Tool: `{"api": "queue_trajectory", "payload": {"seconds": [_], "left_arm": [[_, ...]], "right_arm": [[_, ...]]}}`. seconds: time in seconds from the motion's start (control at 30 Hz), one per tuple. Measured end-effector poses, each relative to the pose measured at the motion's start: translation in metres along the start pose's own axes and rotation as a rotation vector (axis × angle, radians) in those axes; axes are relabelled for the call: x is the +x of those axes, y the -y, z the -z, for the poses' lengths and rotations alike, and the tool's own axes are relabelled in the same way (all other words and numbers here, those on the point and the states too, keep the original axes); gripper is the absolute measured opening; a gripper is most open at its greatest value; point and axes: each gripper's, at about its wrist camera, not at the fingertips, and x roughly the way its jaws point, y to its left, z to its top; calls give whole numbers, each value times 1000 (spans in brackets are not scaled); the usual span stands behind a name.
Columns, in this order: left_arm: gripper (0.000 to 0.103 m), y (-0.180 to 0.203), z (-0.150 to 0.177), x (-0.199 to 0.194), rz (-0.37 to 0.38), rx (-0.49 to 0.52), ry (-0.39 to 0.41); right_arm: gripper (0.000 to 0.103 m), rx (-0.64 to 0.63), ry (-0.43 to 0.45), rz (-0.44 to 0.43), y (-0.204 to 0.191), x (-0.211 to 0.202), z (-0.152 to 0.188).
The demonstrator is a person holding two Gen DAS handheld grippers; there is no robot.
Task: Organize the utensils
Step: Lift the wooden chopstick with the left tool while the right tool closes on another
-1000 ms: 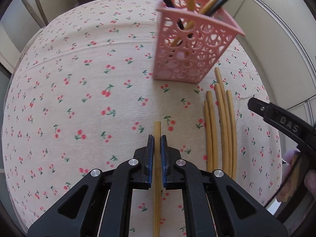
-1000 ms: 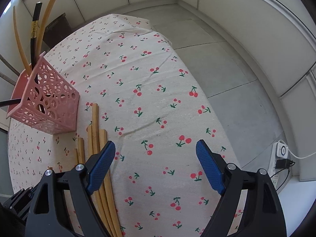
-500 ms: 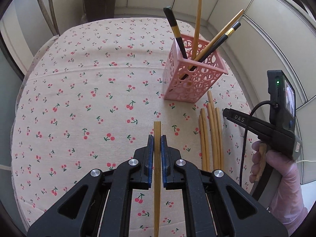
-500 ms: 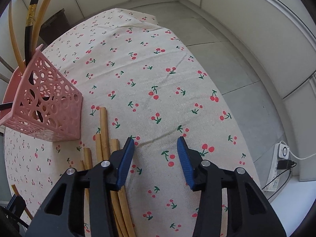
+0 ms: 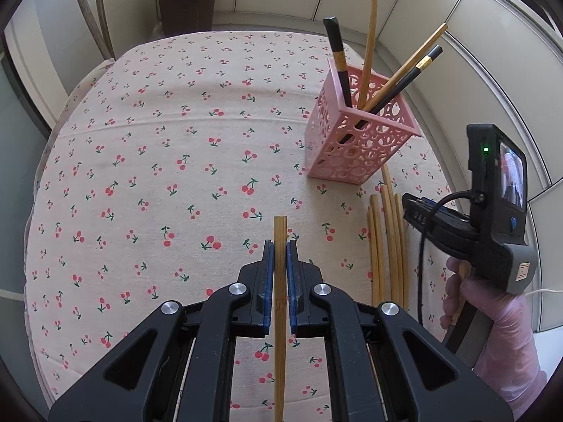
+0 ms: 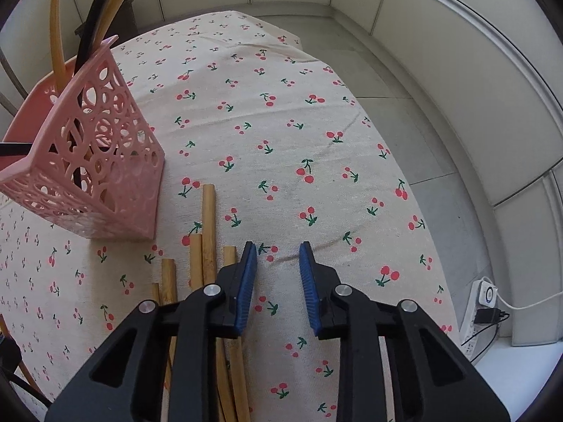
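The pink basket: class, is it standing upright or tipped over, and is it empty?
Upright and not empty. The pink basket stands on its base on the tablecloth, open top up, with several chopsticks sticking out.

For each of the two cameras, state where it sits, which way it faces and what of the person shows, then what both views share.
Left wrist view: sits on the left claw, looking steeply down at the cherry tablecloth; its pads pinch a bamboo chopstick. The right claw's handle and a gloved hand show at right.
Right wrist view: sits on the right claw, aimed down at the table's edge and the floor; jaws just been closing, nothing between them.
Shared: the pink holder and the loose chopsticks.
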Motion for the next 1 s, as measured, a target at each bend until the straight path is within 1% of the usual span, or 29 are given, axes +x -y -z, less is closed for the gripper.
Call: {"api": "queue_trajectory", "payload": {"seconds": [0.03, 0.1, 0.13, 0.17, 0.23, 0.3, 0.33, 0.37, 0.43, 0.47, 0.53, 0.57, 0.67, 0.87, 0.97, 1.0], "left_arm": [[7, -1, 0, 0, 0, -1, 0], [7, -2, -1, 0, 2, -5, 1], [7, -3, -1, 0, 4, -8, -1], [7, -4, -2, 1, 7, -13, -3], [7, -5, -3, 1, 13, -20, -4], [7, -4, -4, 1, 23, -27, -5], [7, -4, -4, 0, 27, -31, -3], [7, -5, -5, -1, 30, -34, -1], [7, -6, -6, -2, 35, -39, 2], [7, -7, -6, -2, 35, -41, 2], [7, -10, -6, -3, 34, -45, 1], [7, -11, -6, -3, 34, -47, 1], [7, -12, -7, -5, 34, -50, 5], [7, -11, -8, -6, 39, -47, 8], [7, -12, -7, -5, 36, -48, 6], [7, -12, -7, -5, 34, -49, 6]], "right_arm": [[20, 5, -4, -28, 4, 0, -1], [4, 29, -20, -82, 17, 1, -4], [1, 62, -37, -124, 26, 2, -6], [0, 110, -62, -180, 38, 4, -7], [0, 192, -102, -261, 55, 6, -7], [1, 239, -134, -377, 64, 9, -6], [4, 262, -142, -426, 66, 9, -5], [5, 268, -125, -446, 65, 4, -6], [10, 212, -73, -420, 55, -7, -9], [12, 188, -61, -410, 49, -10, -10], [17, 149, -67, -395, 38, -10, -11], [22, 132, -73, -375, 33, -8, -10], [23, 98, -95, -315, 24, 1, -11], [23, 76, -98, -261, 18, 3, -12], [17, 27, -84, -207, 8, 2, -8], [17, 2, -72, -186, 4, 1, -7]]}}
